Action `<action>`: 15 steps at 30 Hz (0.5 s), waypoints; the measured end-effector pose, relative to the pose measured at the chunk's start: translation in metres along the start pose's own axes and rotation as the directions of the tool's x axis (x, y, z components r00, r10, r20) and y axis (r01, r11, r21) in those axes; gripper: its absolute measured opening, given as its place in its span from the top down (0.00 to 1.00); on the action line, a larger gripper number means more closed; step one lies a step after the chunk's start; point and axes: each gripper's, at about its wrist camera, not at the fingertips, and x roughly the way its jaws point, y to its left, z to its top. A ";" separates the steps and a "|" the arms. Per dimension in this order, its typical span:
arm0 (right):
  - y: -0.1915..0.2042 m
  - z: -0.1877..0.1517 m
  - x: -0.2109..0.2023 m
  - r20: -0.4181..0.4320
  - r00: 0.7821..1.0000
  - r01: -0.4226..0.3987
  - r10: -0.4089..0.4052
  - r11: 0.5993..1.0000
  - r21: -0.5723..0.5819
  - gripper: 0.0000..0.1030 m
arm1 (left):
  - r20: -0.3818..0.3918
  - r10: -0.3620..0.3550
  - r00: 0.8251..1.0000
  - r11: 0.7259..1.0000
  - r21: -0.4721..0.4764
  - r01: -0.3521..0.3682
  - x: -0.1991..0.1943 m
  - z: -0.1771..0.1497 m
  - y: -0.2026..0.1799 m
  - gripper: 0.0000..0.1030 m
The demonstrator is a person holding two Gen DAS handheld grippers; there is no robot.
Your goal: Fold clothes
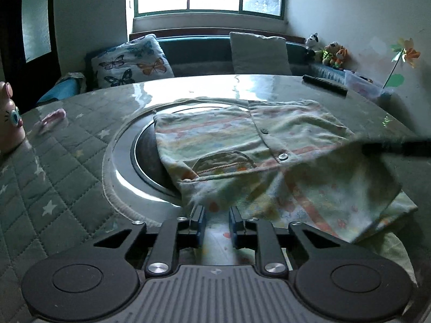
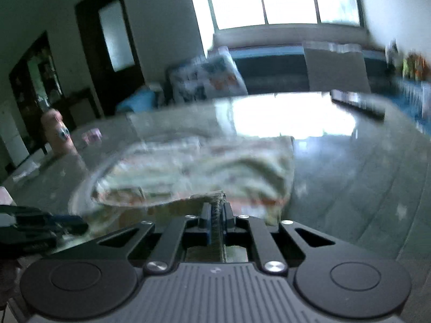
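**Mid-fold: one shirt, right tongs carrying an edge**

One garment on the counter: a pale patterned shirt with button placket and a chest pocket, lying over the round inset near the counter's middle and reaching toward the near edge. Two buttons countable on the placket (others may be hidden under the fold).

Right tongs: closed tight on a ribbed edge of the shirt, fabric pinched between the pads and lifted off the counter. The right view is heavily smeared, so detail of the cloth there is poor.

Left tongs: jaws parted, a clear gap between the blue pads, nothing held. They sit at the shirt's near hem, cloth visible below the gap but not clamped.

Risks, as I judge them:
- With the left tongs not gripping, the near hem is free; a pull from the right could drag the whole shirt across the glossy counter instead of folding it.
- The raised flap droops on the right side; laid down unevenly it would crease or land skewed.
- Thin pinch on the ribbed edge could slip out.

Also counted: two cushions behind the far edge, one dark stick-like object at the far right corner, one pink toy at the left edge.
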 end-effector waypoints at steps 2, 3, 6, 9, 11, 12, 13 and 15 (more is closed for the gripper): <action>-0.005 -0.007 0.012 -0.057 0.998 0.004 -0.004 1.000 0.011 0.92 | 0.005 0.007 1.000 1.000 0.004 -0.007 -0.003 0.001 0.002 0.80; -0.005 -0.009 0.012 -0.062 0.998 0.009 -0.009 1.000 0.008 0.90 | 0.009 0.009 1.000 1.000 0.005 -0.009 -0.004 0.003 0.002 0.80; -0.006 -0.005 0.004 -0.027 1.000 0.002 -0.002 1.000 -0.012 0.89 | 0.030 0.004 1.000 1.000 0.010 -0.004 -0.008 0.012 0.002 0.80; -0.004 -0.001 0.000 -0.007 1.000 -0.013 0.013 0.999 -0.032 0.89 | 0.055 -0.018 0.998 0.999 0.029 0.016 -0.006 0.021 -0.005 0.80; -0.001 -0.002 0.002 -0.014 1.000 -0.026 0.025 0.999 -0.040 0.88 | 0.050 -0.024 0.998 0.999 0.040 0.022 0.001 0.024 -0.010 0.80; 0.000 -0.003 0.003 -0.017 0.999 -0.032 0.031 0.998 -0.045 0.86 | 0.039 -0.021 0.999 0.999 0.040 0.019 0.005 0.024 -0.011 0.79; 0.001 -0.003 0.004 -0.020 0.999 -0.039 0.038 0.998 -0.049 0.82 | 0.029 -0.004 1.000 0.999 0.039 0.003 0.008 0.023 -0.011 0.78; 0.004 -0.004 0.006 -0.027 0.998 -0.052 0.050 0.997 -0.057 0.81 | 0.011 0.037 0.999 0.999 0.036 -0.038 0.014 0.021 -0.009 0.78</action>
